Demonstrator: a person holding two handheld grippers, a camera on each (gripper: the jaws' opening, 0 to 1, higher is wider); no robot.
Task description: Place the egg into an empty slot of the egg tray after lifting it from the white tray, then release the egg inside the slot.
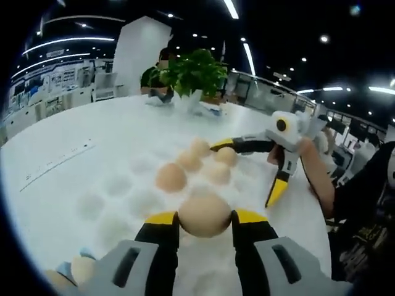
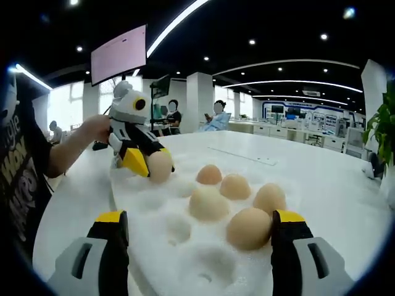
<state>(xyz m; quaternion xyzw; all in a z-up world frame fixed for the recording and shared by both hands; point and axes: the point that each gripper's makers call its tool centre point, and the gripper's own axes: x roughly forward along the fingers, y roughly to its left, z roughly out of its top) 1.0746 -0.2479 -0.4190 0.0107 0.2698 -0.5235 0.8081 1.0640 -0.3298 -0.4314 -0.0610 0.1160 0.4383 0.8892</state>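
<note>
My left gripper (image 1: 204,218) is shut on a tan egg (image 1: 204,211), holding it just above the near side of the white egg tray (image 1: 117,185). Several eggs sit in the tray's slots, among them one (image 1: 171,177) just beyond the held egg, and the slots to their left are empty. My right gripper (image 1: 250,169) comes in from the right over the tray's far side, its jaws open. In the right gripper view, my right gripper (image 2: 200,219) stands open low over the tray (image 2: 185,259). An egg (image 2: 249,228) lies in a slot beside its right jaw. The left gripper (image 2: 154,165) holds its egg (image 2: 159,168) at the far left end.
The tray lies on a big white table (image 1: 74,142). A potted plant (image 1: 194,71) and a seated person (image 1: 154,74) are at the far edge. Two more eggs (image 1: 77,269) lie at the lower left. The person's forearm (image 2: 68,148) reaches in, and a wall screen (image 2: 119,54) hangs behind.
</note>
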